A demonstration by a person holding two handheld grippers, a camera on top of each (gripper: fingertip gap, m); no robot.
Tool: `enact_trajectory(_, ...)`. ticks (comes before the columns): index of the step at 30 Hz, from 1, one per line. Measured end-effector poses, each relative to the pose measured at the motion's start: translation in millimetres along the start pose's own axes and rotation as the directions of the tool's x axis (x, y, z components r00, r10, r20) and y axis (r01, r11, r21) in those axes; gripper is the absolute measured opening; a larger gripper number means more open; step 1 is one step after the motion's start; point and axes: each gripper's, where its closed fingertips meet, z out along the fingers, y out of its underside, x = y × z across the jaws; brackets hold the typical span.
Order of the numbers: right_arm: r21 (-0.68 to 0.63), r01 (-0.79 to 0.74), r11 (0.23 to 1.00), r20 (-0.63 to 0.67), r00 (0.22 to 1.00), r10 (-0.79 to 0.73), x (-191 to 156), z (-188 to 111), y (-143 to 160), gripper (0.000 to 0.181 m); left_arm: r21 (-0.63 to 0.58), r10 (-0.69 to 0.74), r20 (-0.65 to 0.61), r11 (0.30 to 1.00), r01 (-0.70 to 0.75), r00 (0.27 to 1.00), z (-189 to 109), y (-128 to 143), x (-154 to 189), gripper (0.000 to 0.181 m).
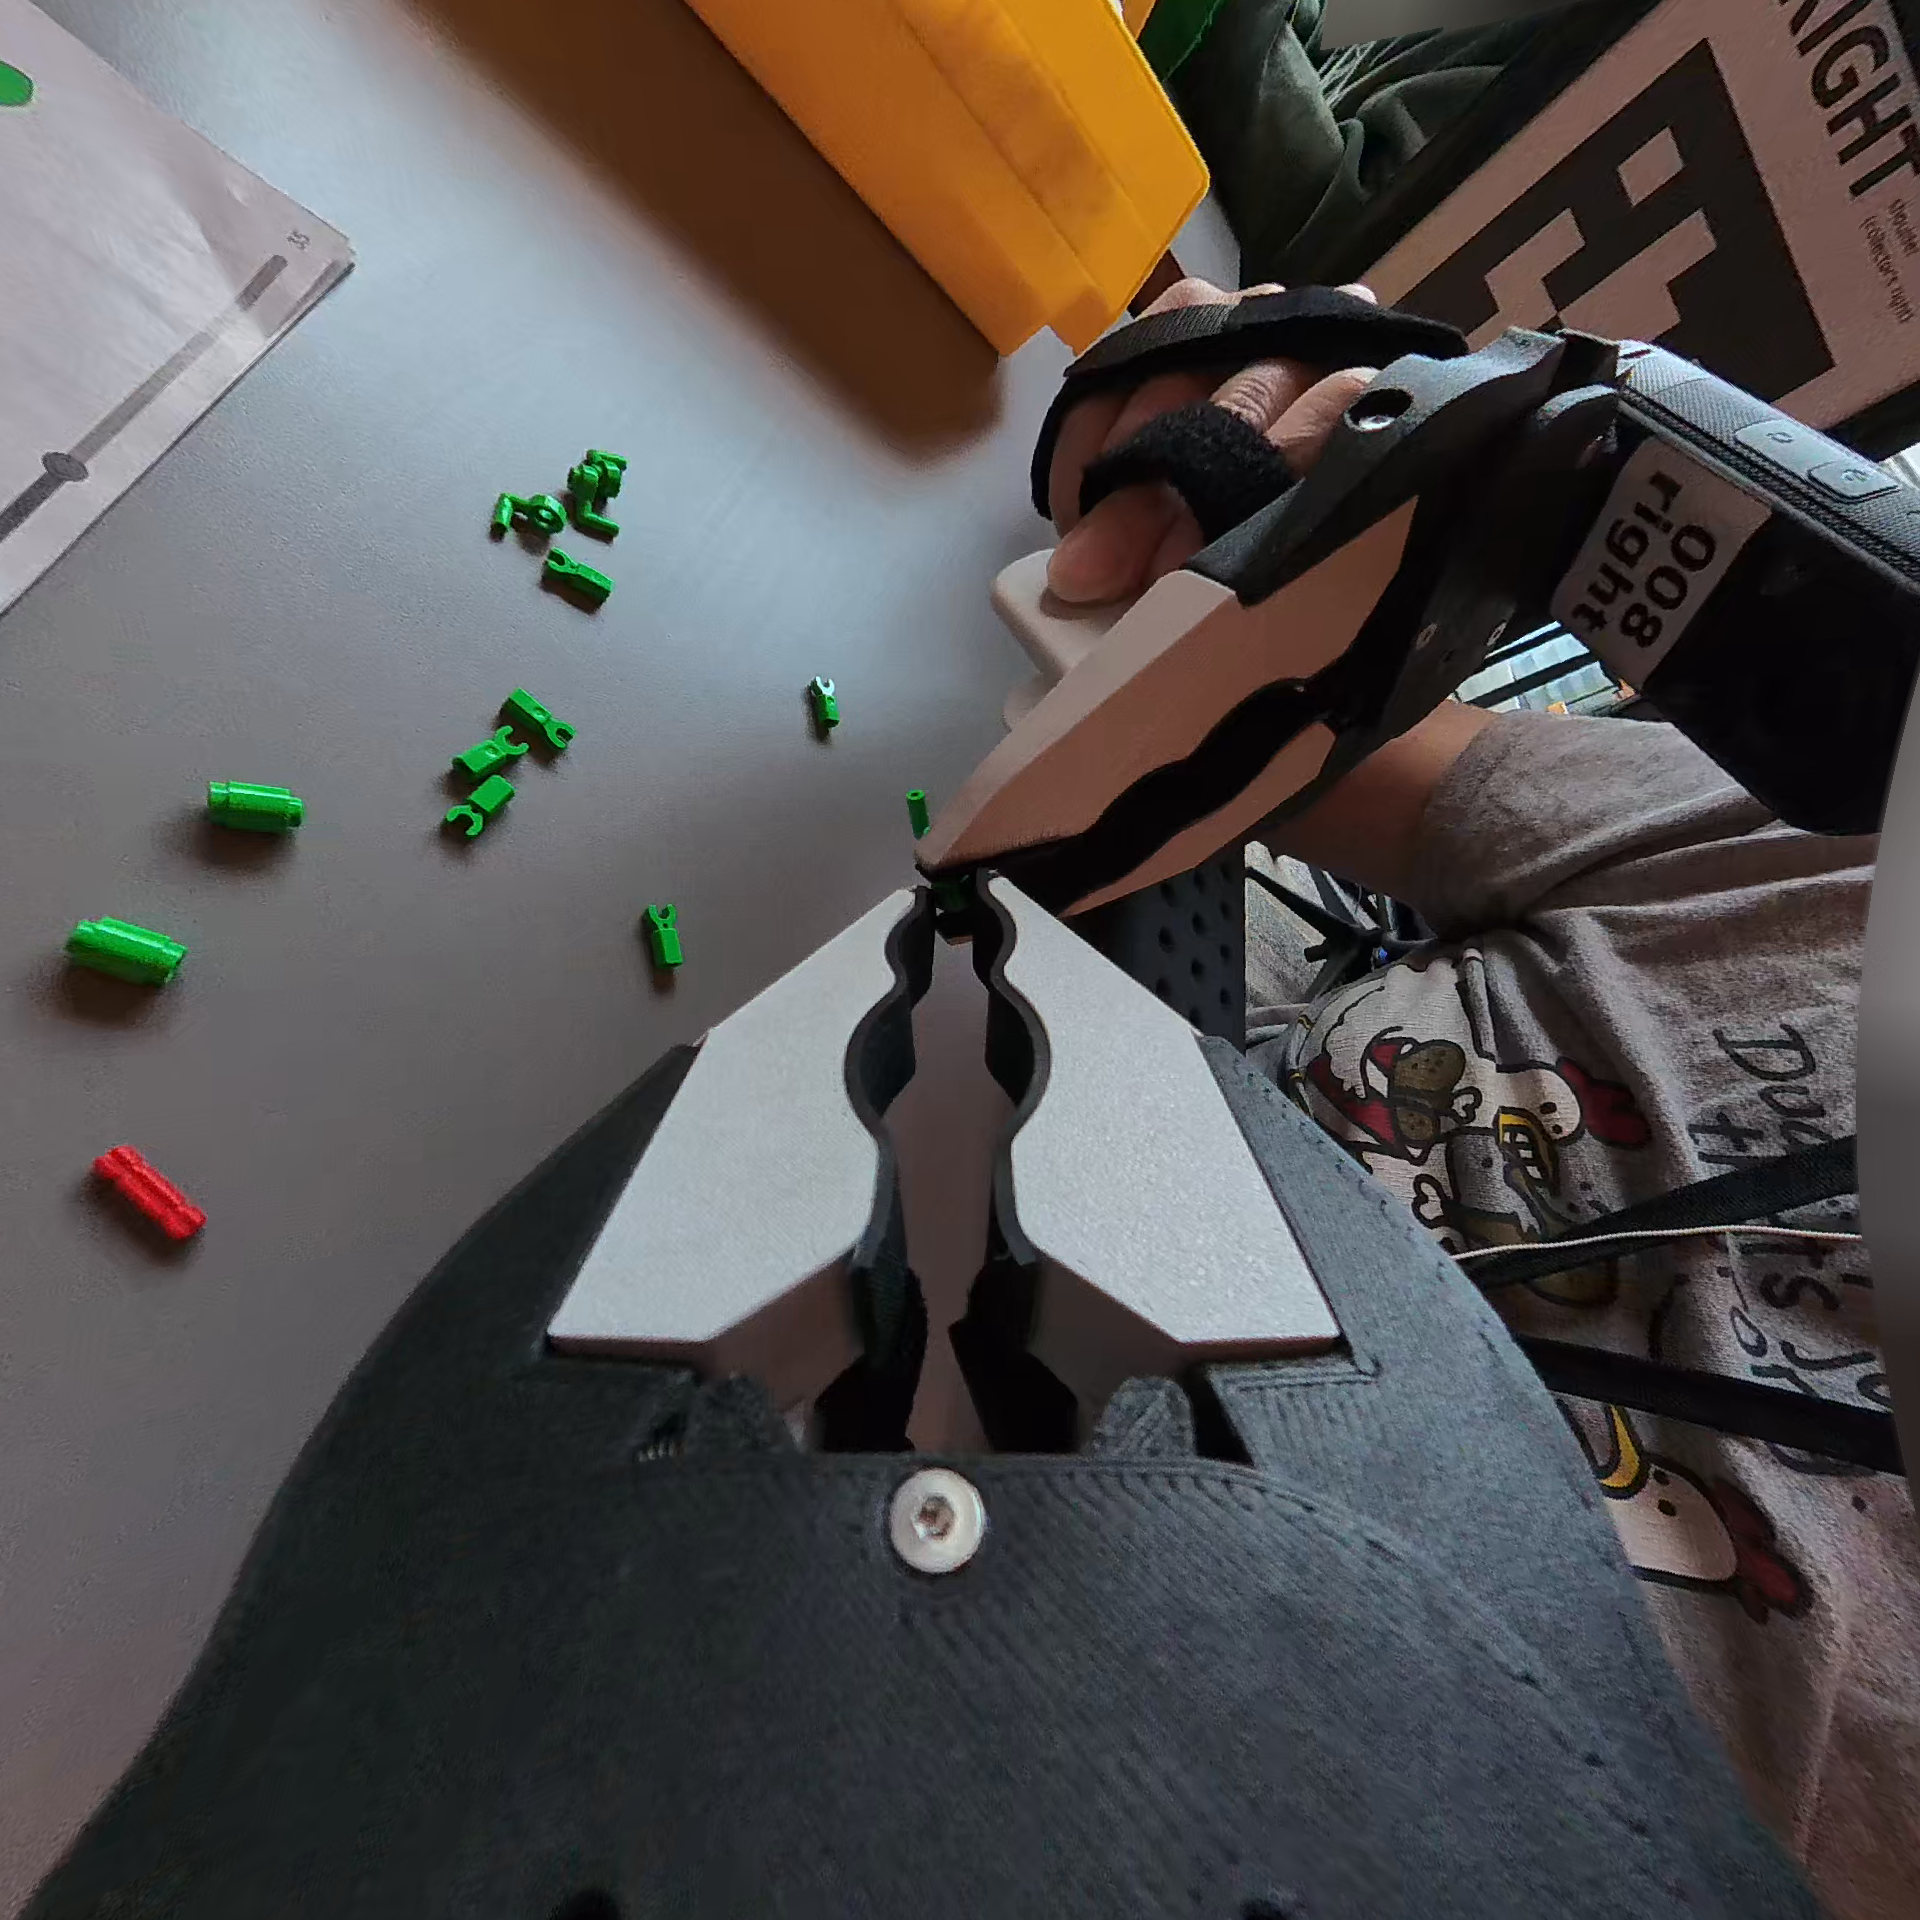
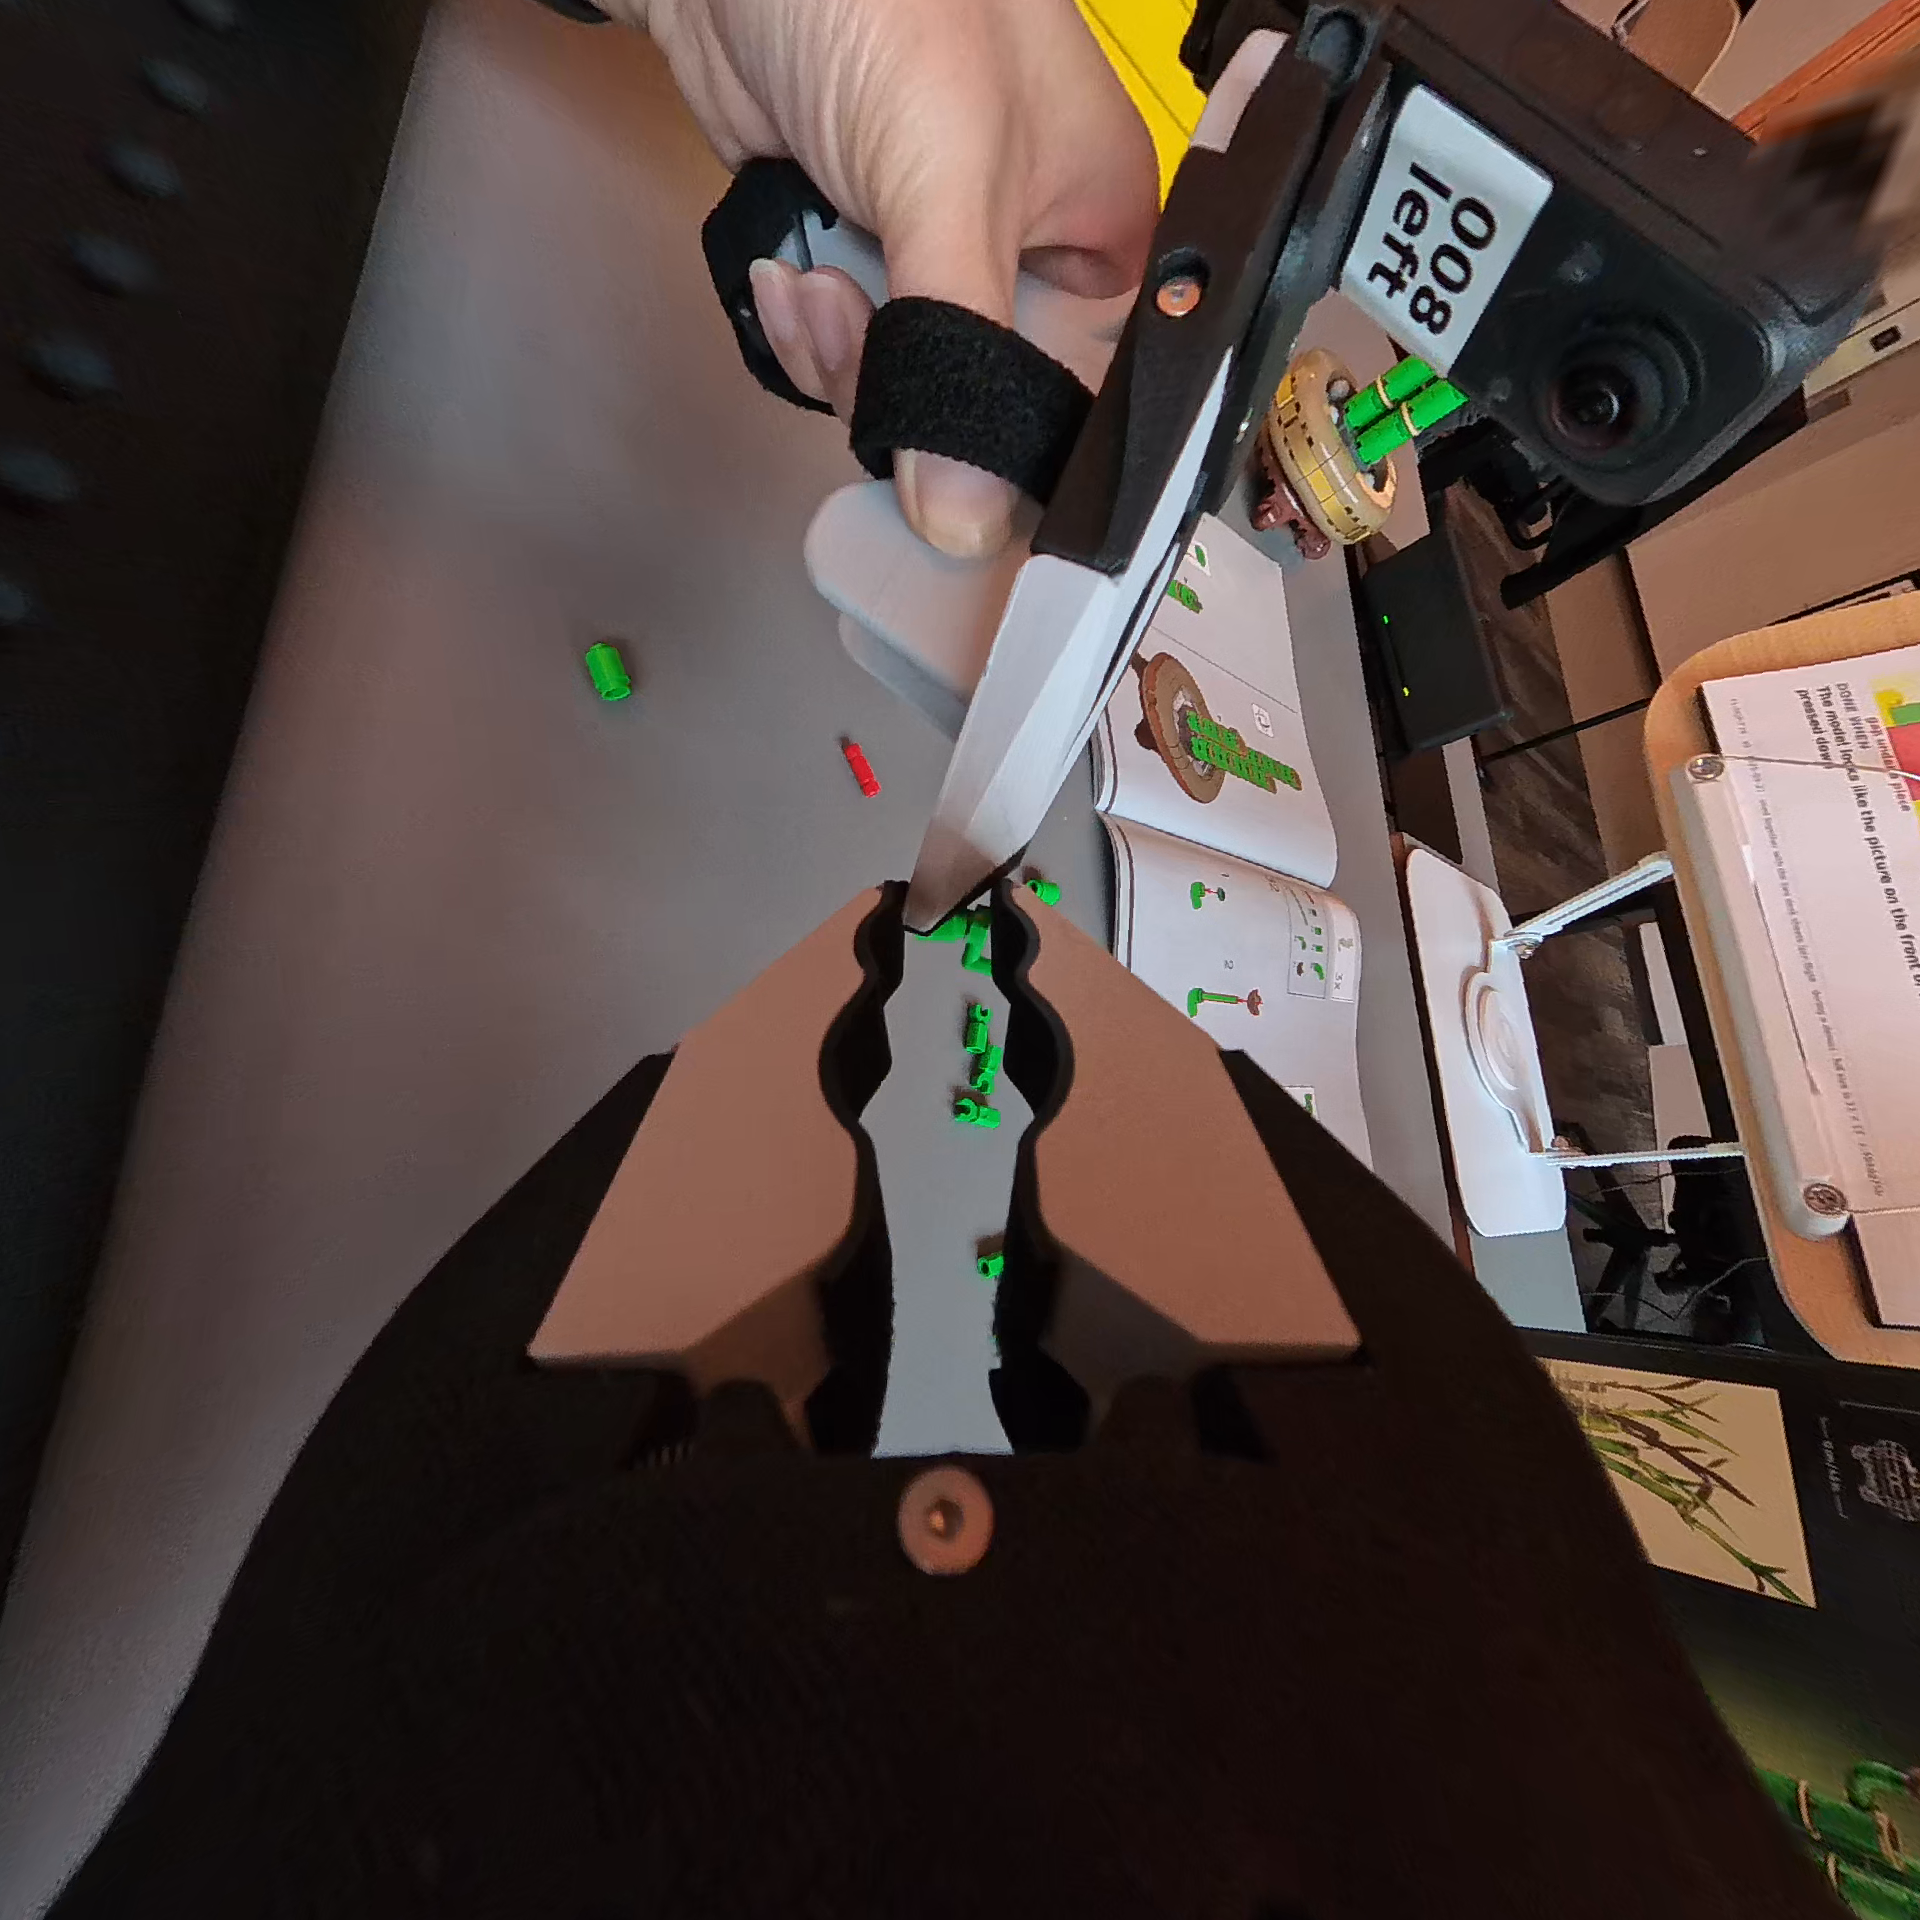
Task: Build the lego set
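Note:
My left gripper is shut on a tiny green lego piece, held above the grey table. My right gripper comes in from the right, its tips touching the left gripper's tips. It is shut on a small green peg that sticks out beside its tip. In the right wrist view, my right gripper is nearly closed, and the left gripper pokes between its tips from above, at a green piece. How the two pieces join is hidden.
Several loose green clip pieces lie on the table, with two green round bricks and a red pin. An open instruction booklet and a round tan base with green stalks sit beyond. A yellow bin stands at the back. Both grippers' tips are close together, under 4 cm apart. The red pin is about 12 centimeters from both grippers' fingertips.

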Motion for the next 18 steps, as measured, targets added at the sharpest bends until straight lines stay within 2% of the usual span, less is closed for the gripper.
enact_trajectory(18,0.010,-0.016,1.000,-0.018,1.000,0.016,3.0,3.6,1.8,0.015,0.020,-0.023,0.004,1.000,0.023,1.000,-2.0,-2.3,-4.7,0.005)
